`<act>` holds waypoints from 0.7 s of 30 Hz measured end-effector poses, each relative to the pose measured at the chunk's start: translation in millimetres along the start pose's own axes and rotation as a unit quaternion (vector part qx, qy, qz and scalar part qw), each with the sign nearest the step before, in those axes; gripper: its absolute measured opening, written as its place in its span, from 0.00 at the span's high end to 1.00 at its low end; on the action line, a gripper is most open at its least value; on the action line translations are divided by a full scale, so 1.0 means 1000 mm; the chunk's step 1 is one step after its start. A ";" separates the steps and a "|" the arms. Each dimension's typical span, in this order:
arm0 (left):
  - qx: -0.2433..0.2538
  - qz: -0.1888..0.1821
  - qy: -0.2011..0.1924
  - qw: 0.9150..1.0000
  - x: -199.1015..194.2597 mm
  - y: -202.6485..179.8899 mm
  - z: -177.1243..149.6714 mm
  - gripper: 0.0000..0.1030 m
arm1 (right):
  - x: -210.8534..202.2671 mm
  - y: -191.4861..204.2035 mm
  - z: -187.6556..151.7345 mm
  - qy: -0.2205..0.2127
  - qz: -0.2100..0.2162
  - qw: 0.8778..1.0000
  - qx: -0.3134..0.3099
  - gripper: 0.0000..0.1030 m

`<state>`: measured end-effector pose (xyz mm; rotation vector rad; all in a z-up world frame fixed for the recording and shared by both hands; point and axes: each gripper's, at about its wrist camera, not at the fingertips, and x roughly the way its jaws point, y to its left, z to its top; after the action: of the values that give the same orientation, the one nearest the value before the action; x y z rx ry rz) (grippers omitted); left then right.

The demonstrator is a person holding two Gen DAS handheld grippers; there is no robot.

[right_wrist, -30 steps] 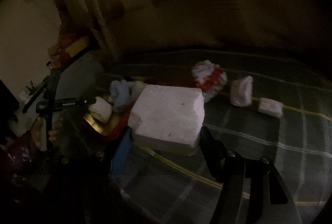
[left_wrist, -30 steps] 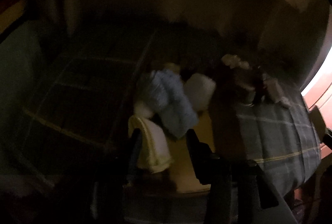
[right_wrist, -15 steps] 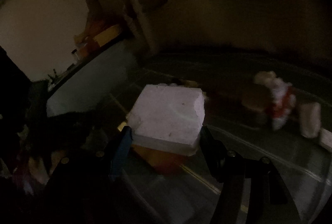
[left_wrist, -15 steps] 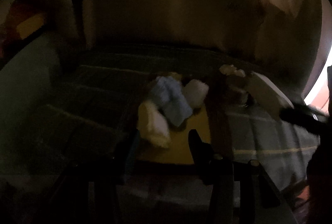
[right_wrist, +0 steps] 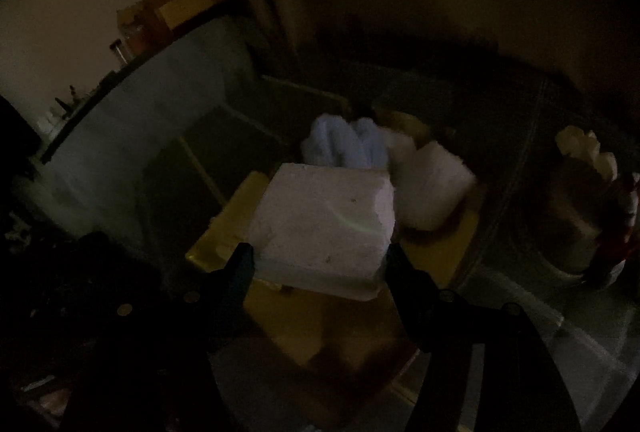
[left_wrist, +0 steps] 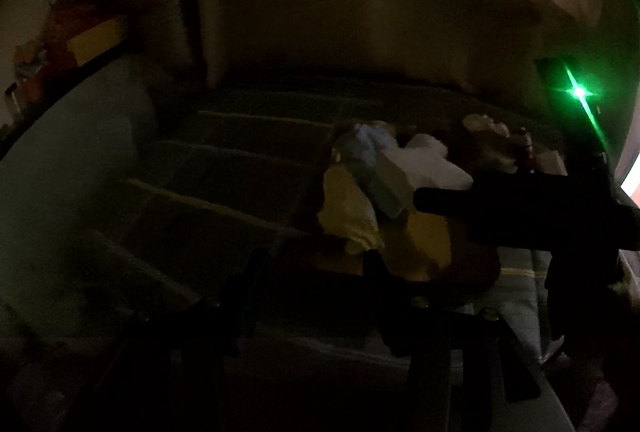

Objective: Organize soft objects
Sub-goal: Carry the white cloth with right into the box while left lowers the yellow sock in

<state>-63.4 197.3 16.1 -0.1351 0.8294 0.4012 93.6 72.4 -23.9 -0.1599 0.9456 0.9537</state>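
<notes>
Dim room; plaid bed cover (left_wrist: 224, 168) carries a yellow tray (right_wrist: 436, 256). L to R: left tool (left_wrist: 312, 268) sits back from tray, fingers apart, empty; the yellow-white cloth (left_wrist: 352, 216) it gripped 1 s ago now lies on the tray by the blue cloth (right_wrist: 348, 144). Right tool (right_wrist: 320, 260) has swung in from the open bed w/ white foam block (right_wrist: 324, 220) clamped between fingers, now over tray. Judgement: block deposit is next; stuffed toy (right_wrist: 592, 200) remains outside, right.
</notes>
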 end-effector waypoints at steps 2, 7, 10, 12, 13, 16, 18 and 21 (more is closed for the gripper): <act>-0.001 0.005 0.004 1.000 0.003 0.001 -0.001 0.52 | 0.006 0.000 -0.001 0.007 -0.003 1.000 -0.004 0.37; -0.008 0.008 0.006 1.000 0.006 0.005 -0.002 0.52 | 0.015 0.008 -0.005 0.017 -0.015 1.000 -0.012 0.36; -0.004 0.012 0.004 1.000 0.007 0.004 -0.003 0.52 | 0.015 0.009 -0.007 0.018 -0.018 1.000 -0.013 0.35; -0.005 0.010 0.005 1.000 0.009 0.003 -0.004 0.52 | 0.014 0.009 -0.007 0.019 -0.020 1.000 -0.013 0.34; -0.005 0.008 0.006 1.000 0.011 0.003 -0.004 0.52 | 0.014 0.009 -0.007 0.019 -0.023 0.999 -0.014 0.33; -0.006 0.009 0.008 1.000 0.010 0.005 -0.004 0.52 | 0.013 0.010 -0.005 0.018 -0.023 1.000 -0.007 0.31; -0.008 0.009 0.009 1.000 0.006 0.009 -0.005 0.52 | 0.009 0.009 -0.005 0.013 -0.020 1.000 -0.004 0.29; -0.008 0.009 0.008 1.000 0.006 0.009 -0.005 0.52 | 0.002 0.007 -0.005 0.002 -0.021 1.000 -0.003 0.27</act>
<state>-66.8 205.5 8.4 -0.1458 0.8448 0.4235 86.0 75.1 -26.6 -0.1863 0.9405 0.9171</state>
